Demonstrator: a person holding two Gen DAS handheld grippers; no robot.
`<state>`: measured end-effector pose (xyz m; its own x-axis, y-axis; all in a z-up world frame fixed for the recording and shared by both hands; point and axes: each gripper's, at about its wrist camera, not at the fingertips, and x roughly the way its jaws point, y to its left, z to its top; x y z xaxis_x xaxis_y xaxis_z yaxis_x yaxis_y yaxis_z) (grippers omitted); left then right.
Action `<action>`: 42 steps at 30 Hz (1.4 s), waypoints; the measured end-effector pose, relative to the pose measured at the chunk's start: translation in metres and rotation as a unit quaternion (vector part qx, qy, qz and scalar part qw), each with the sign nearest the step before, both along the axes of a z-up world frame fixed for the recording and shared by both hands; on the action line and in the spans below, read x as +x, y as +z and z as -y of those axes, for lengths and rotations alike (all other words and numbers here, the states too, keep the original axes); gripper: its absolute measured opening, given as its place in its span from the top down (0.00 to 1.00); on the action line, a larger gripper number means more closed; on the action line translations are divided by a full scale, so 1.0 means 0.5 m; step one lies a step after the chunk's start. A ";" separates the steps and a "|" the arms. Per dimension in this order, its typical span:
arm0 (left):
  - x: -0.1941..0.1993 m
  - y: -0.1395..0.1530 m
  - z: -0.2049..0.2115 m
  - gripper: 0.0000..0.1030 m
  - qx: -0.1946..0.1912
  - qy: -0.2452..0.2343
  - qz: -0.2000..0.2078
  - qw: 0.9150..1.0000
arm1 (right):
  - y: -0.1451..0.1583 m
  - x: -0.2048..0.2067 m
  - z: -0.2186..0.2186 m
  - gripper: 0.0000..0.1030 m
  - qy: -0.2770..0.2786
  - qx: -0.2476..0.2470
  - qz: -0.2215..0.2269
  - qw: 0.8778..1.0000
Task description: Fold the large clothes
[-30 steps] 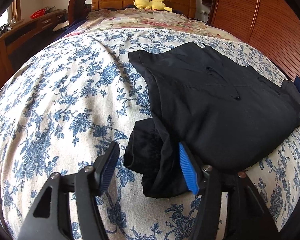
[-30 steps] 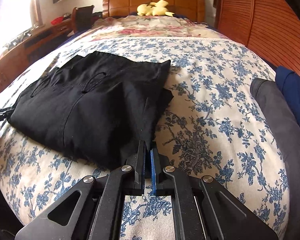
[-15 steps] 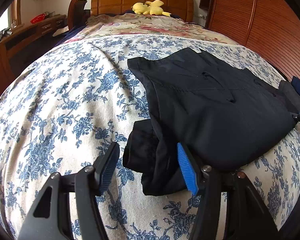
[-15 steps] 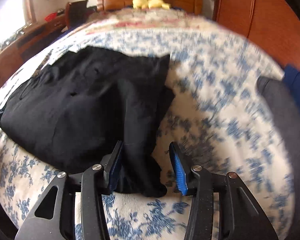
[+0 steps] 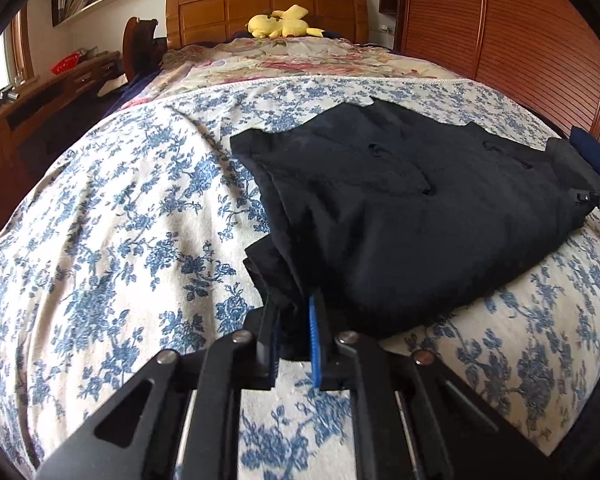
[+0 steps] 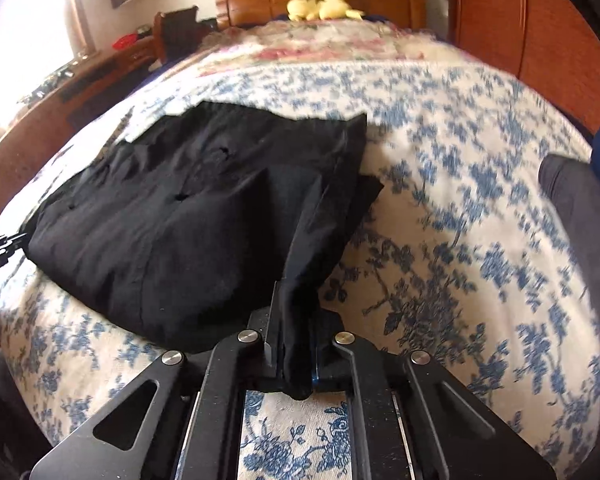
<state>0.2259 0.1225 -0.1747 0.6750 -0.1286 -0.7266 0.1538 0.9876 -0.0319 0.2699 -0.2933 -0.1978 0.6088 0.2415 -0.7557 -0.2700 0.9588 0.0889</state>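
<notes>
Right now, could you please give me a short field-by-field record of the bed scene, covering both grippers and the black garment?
garment: black folded cloth garment, lying on the bed
surface: white bedspread with blue floral print
left gripper: shut on the garment's near left corner
right gripper: shut on the garment's near right corner
corners: both pinched between the fingers
background: yellow plush toy by the wooden headboard
right edge: dark grey folded fabric

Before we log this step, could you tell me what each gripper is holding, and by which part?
Both hold the black garment: the left gripper pinches its near left corner, the right gripper its near right corner.
</notes>
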 end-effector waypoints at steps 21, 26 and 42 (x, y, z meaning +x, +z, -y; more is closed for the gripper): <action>-0.296 0.074 0.030 0.93 -0.032 -0.001 0.000 0.999 | 0.060 -0.280 0.070 0.93 0.035 -0.006 -0.007 0.999; -0.294 0.058 0.041 0.92 -0.014 0.006 -0.012 1.000 | 0.086 -0.289 0.079 0.69 0.009 -0.043 0.022 0.999; -0.285 0.037 0.038 0.91 -0.018 0.013 -0.025 0.999 | 0.082 -0.253 -0.175 0.60 0.101 -0.007 0.055 0.993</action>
<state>0.0835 0.1035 -0.1561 0.6411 -0.1374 -0.7551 0.1254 0.9894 -0.0736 0.1434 -0.2061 -0.1568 0.6282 0.3576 -0.6910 -0.4648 0.8847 0.0353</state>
